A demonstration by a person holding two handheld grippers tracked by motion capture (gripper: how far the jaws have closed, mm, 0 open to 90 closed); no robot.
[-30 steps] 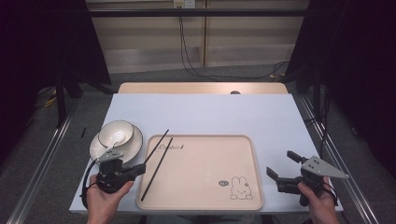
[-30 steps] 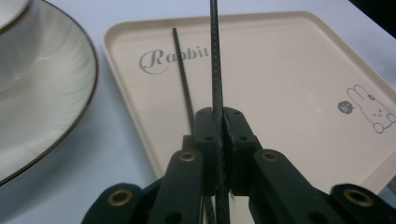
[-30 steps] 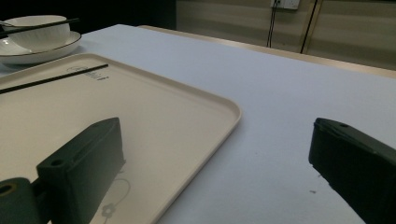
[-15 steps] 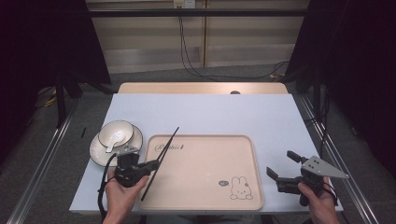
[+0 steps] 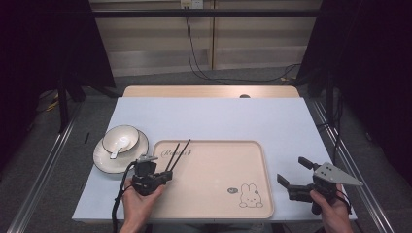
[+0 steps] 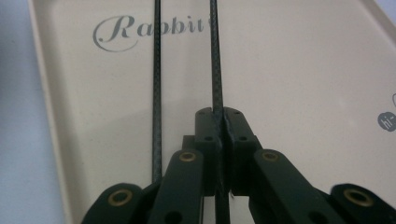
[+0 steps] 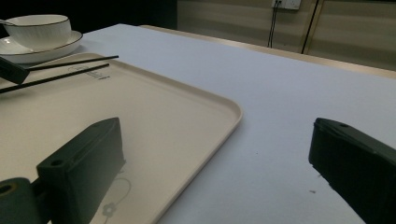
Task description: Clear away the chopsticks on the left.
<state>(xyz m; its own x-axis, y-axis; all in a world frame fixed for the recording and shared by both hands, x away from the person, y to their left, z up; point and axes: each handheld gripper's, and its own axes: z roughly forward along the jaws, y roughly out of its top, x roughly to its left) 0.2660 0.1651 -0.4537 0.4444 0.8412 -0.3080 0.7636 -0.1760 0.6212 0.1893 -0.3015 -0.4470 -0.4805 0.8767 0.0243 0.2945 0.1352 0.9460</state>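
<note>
Two thin black chopsticks (image 5: 179,153) point away from me over the left part of a beige rabbit-print tray (image 5: 218,170). My left gripper (image 5: 165,175) is at their near ends. In the left gripper view its jaws are shut on the right chopstick (image 6: 215,70). The other chopstick (image 6: 156,93) runs alongside, left of the jaws, and I cannot tell whether it is held. My right gripper (image 5: 291,170) hovers open just past the tray's right edge with nothing between its jaws. The right gripper view shows the same open gripper (image 7: 215,135), the tray (image 7: 163,107) and the chopsticks (image 7: 70,63) at far left.
A white bowl (image 5: 121,138) with a spoon (image 5: 116,150) in it sits on a white plate (image 5: 104,160), left of the tray. Everything rests on a pale blue table (image 5: 218,119). The bowl (image 7: 37,28) and plate (image 7: 46,49) also appear in the right gripper view.
My left gripper has moved right, from beside the plate to over the tray's left part, carrying the chopsticks along. The right gripper has stayed still.
</note>
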